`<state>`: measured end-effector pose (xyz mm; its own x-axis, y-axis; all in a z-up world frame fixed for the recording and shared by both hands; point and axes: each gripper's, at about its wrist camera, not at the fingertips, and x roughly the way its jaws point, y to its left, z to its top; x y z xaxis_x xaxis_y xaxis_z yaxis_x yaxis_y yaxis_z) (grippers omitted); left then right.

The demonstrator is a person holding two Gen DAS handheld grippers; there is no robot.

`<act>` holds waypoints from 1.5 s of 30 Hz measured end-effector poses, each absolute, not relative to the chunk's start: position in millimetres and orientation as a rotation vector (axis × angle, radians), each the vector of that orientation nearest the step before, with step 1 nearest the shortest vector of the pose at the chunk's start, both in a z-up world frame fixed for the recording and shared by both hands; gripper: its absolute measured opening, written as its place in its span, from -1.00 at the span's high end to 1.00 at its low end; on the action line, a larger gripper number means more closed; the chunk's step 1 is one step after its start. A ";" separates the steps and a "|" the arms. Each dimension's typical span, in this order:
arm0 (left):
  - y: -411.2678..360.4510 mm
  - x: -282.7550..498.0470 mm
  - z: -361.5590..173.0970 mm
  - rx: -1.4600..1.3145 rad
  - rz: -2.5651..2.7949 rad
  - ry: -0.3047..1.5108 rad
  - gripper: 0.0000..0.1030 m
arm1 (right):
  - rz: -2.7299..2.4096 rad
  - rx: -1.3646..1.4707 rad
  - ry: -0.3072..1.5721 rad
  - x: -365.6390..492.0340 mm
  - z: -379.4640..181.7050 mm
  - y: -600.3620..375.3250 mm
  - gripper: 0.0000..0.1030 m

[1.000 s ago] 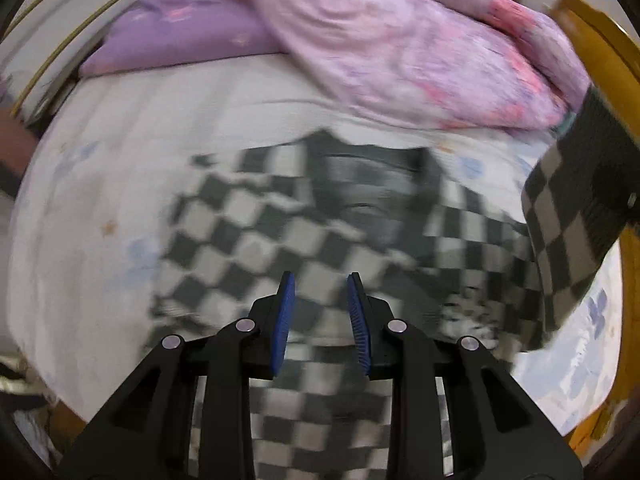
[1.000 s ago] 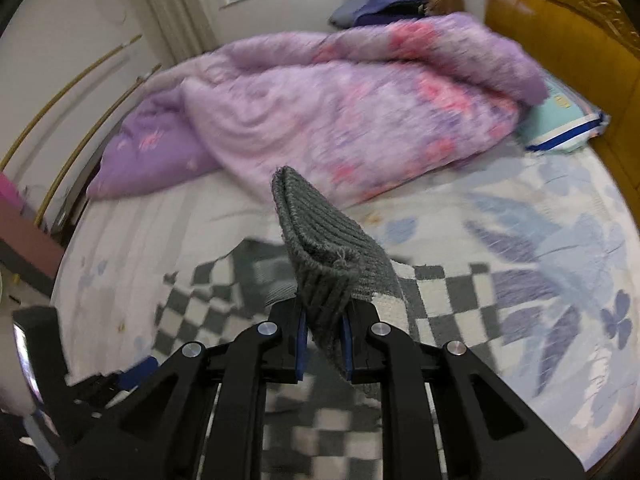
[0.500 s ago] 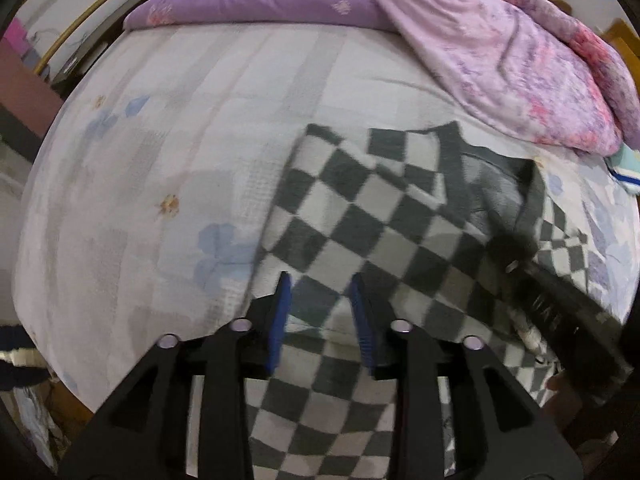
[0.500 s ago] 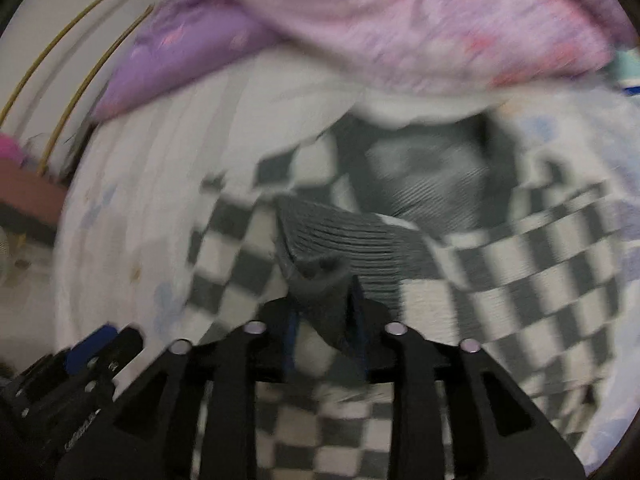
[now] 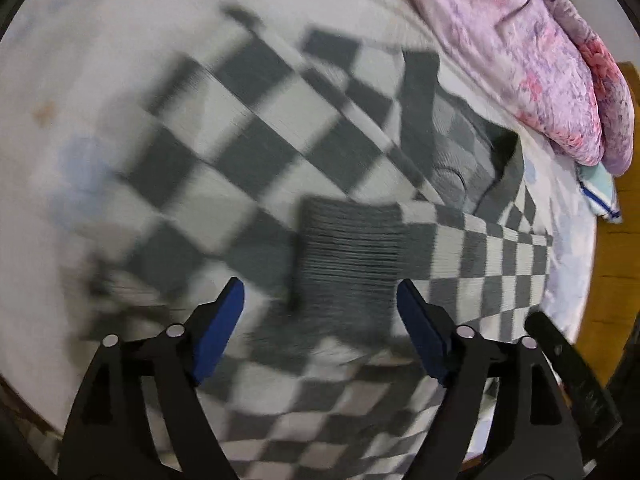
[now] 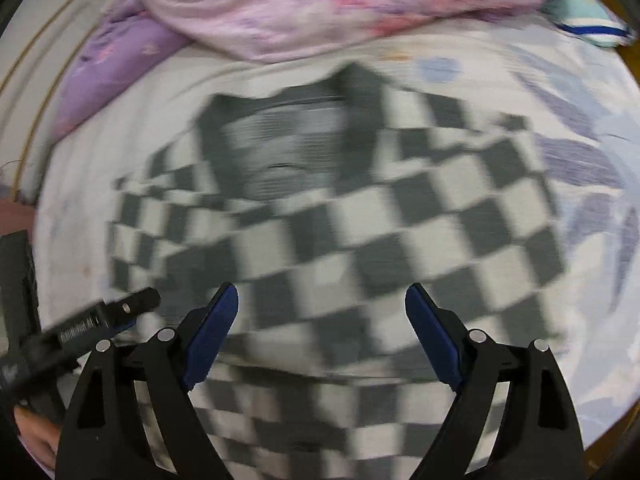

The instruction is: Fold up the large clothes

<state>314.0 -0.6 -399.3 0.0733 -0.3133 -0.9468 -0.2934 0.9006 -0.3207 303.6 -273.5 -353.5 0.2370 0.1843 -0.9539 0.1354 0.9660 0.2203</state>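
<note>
Left wrist view: my left gripper (image 5: 320,308) is pointed steeply down at the checked sweater (image 5: 248,152), which lies spread on the bedsheet (image 5: 80,40) and fills the frame from 9 o'clock across to 3 o'clock. The jaws are opening, wide apart, with nothing pinched; the ribbed cuff (image 5: 352,248) of a folded-in sleeve lies just beyond the tips at 12 o'clock of them, not pressed by either pad. The pink quilt (image 5: 540,52) is heaped at 2 o'clock. To do this step well I think I should let the sleeve settle flat, then lift clear straight up so the pads don't drag the knit.

Compared with a second ago, these jaws stood close together and higher above the cloth; now the weave is far nearer and the sleeve lies across the body.

Right wrist view: my right gripper (image 6: 322,320) is opening too, empty, with the sweater's body beneath it and the dark collar (image 6: 280,152) at 12 o'clock. The other tool's tip shows at 8 o'clock. The quilt runs along the top, a pillow (image 6: 588,24) at 1 o'clock.

A second ago this gripper held the grey cuff up in the air; that cuff is gone from between the pads.
</note>
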 end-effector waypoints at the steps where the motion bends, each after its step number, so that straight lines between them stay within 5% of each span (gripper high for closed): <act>1: -6.5 317.4 -413.1 -0.517 -0.014 1.550 -0.57 | 0.010 0.287 1.343 301.2 -355.6 -288.8 -0.60; 5: -29.6 325.5 -437.2 -0.378 0.026 1.556 -0.17 | -0.084 0.311 1.369 294.6 -361.5 -342.5 -0.60; 8: -38.8 327.4 -421.3 -0.288 0.008 1.506 0.62 | -0.126 0.339 1.374 288.5 -366.1 -374.4 -0.60; 9: -41.6 328.0 -416.3 -0.259 -0.001 1.503 0.66 | -0.144 0.342 1.380 286.6 -368.2 -384.1 -0.60; 16: -56.1 332.1 -395.4 -0.133 0.016 1.477 0.69 | -0.166 0.316 1.381 291.2 -368.8 -401.8 -0.51; 21: -36.7 331.0 -378.6 -0.023 0.094 1.451 0.69 | -0.139 0.219 1.452 298.2 -375.9 -396.2 0.42; 22: -27.6 331.1 -377.6 -0.015 0.113 1.453 0.69 | -0.139 0.207 1.483 298.7 -381.7 -396.6 0.49; 28: -11.3 337.5 -429.8 -0.023 0.104 1.534 0.52 | -0.139 0.180 1.602 306.6 -457.2 -398.6 0.38; 34: -22.3 338.7 -403.5 0.052 0.092 1.505 0.42 | -0.194 0.199 1.545 331.2 -414.2 -406.9 0.54; 39: -23.2 355.8 -416.8 -0.097 0.044 1.554 0.35 | -0.328 0.105 1.594 376.2 -460.6 -429.9 0.55; 45: -46.4 361.2 -405.6 0.012 0.044 1.525 0.34 | -0.341 0.220 1.560 382.4 -426.2 -454.5 0.71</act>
